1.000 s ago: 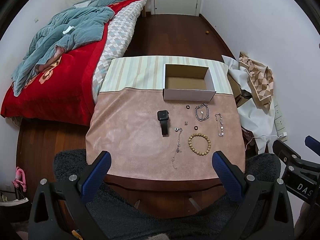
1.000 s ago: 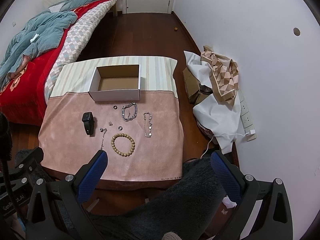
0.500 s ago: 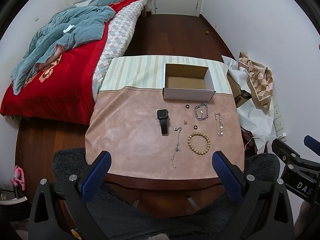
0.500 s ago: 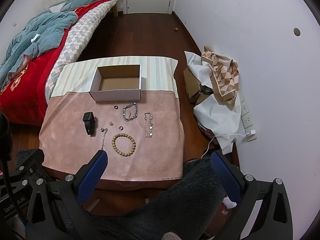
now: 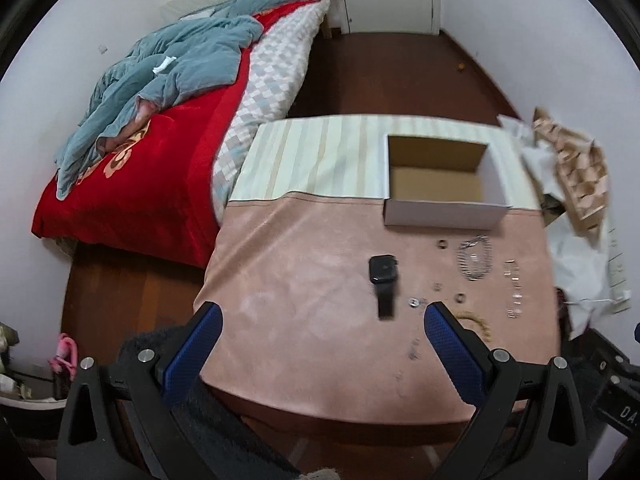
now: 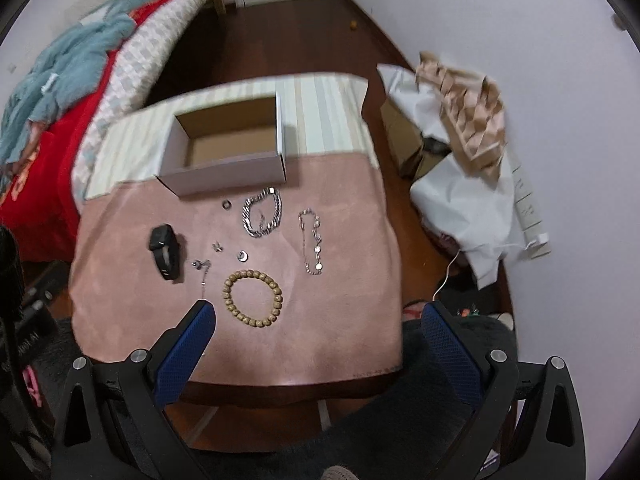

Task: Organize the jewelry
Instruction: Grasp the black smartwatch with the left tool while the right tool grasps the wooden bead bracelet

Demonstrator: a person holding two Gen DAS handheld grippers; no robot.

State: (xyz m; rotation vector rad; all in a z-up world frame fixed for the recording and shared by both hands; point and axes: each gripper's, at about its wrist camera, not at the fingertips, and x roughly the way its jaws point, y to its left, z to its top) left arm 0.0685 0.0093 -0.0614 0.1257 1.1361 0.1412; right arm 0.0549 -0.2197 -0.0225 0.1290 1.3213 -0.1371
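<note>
Writing: white letters "DA" show on the black body of the right tongs at the lower right edge of the left wrist view; the rest is cut off. No brand can be read on the jewelry.
Box [image 6: 224, 172]: one, open-topped cardboard, nothing inside, at the far part of the table [image 6: 352, 320].
Watch [image 6: 165, 245]: one, black, left of the other pieces.
Bead bracelet [image 6: 253, 299]: one, tan, nearest the front edge.
Chains: a thick silver chain [image 6: 262, 212] just before the box; a thin bracelet [image 6: 312, 242] to its right.
Rings: two, ring by the box [image 6: 227, 204] and ring above the beads [image 6: 242, 256].
Small pieces: too tiny to count surely.
Left tongs [image 5: 320, 330]: spread wide, holding nothing, above the table's front edge.
Right tongs [image 6: 316, 326]: spread wide, holding nothing.
</note>
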